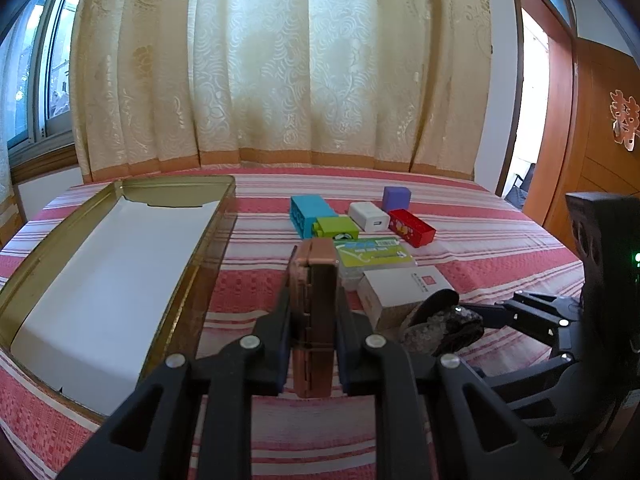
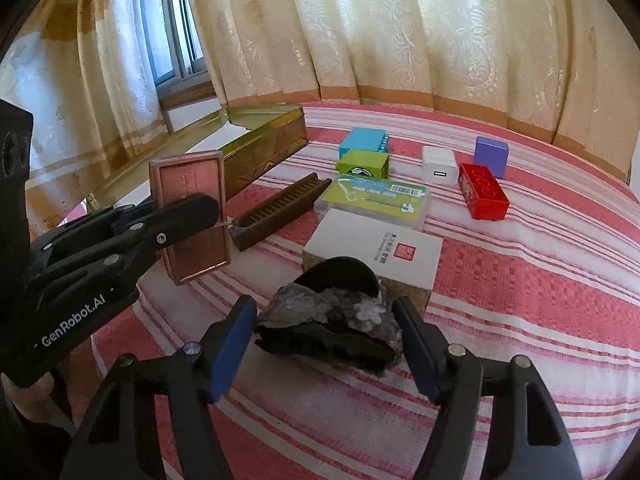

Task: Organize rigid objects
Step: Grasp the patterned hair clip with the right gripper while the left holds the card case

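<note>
My left gripper [image 1: 314, 292] is shut on a flat copper-coloured case [image 1: 314, 280], held on edge above the bedspread; the right wrist view shows the same gripper [image 2: 188, 216] and case [image 2: 188, 204] at the left. My right gripper [image 2: 326, 320] sits low over a rough dark shell-like lump [image 2: 332, 328] that lies on the bed, with both blue pads against its sides. From the left wrist view the lump [image 1: 440, 328] is at the right, in front of a white box [image 1: 400, 284]. An open gold tin [image 1: 180, 178] with a white lining lies at the left.
Farther back on the red striped bedspread lie a blue brick [image 2: 362, 142], a green brick [image 2: 362, 164], a white charger [image 2: 440, 166], a purple block [image 2: 491, 155], a red brick [image 2: 482, 192], a clear case with a green label [image 2: 376, 200] and a brown ridged bar [image 2: 280, 208]. Curtains hang behind.
</note>
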A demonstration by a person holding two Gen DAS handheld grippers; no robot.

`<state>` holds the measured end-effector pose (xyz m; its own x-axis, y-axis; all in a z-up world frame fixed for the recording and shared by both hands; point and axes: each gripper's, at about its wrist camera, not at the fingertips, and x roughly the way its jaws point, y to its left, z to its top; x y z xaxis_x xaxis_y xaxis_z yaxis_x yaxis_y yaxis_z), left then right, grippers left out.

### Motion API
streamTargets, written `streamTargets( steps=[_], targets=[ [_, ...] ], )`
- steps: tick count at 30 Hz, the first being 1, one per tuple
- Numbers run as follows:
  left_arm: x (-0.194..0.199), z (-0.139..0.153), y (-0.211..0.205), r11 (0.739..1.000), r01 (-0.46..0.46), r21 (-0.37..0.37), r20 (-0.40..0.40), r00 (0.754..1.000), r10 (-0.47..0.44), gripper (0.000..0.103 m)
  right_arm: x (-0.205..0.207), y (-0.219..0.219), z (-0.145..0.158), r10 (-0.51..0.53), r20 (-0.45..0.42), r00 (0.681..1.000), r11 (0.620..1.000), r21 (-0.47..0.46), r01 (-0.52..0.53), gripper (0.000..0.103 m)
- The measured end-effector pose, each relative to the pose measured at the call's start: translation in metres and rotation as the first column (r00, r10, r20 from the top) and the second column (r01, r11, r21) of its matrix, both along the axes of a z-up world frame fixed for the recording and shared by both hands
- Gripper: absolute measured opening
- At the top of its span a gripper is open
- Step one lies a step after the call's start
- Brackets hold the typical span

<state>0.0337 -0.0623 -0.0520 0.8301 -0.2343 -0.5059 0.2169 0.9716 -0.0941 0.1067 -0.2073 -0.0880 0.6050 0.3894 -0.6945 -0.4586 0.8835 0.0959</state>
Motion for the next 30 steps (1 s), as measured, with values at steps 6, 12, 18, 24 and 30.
streamTargets(
  steps=[6, 12, 18, 24, 30],
  targets=[
    [0.000, 0.000, 0.000, 1.000, -0.002, -0.002, 0.001, 1.000, 0.002, 0.016, -0.008, 0.002, 0.005, -0.007, 0.074, 0.997, 1.000, -0.011, 0.008, 0.059],
    [0.000, 0.000, -0.001, 1.000, 0.000, 0.001, 0.002, 1.000, 0.000, 0.016, -0.011, -0.006, 0.009, -0.026, 0.112, 0.993, 0.999, 0.035, 0.022, 0.053],
    [0.000, 0.000, -0.001, 1.000, 0.000, 0.002, 0.005, 1.000, 0.000, 0.016, -0.009, -0.001, 0.004, 0.009, 0.057, 0.998, 1.000, 0.019, -0.010, 0.076],
    [0.000, 0.000, 0.000, 1.000, 0.002, -0.003, 0.003, 1.000, -0.002, 0.016, -0.007, 0.011, -0.005, 0.060, -0.005, 0.998, 0.997, -0.052, -0.060, 0.078],
    [0.000, 0.000, -0.001, 1.000, 0.005, -0.011, -0.001, 1.000, -0.005, 0.016, -0.003, 0.007, -0.004, 0.006, -0.008, 1.000, 0.999, -0.054, -0.006, 0.072]
  ],
)
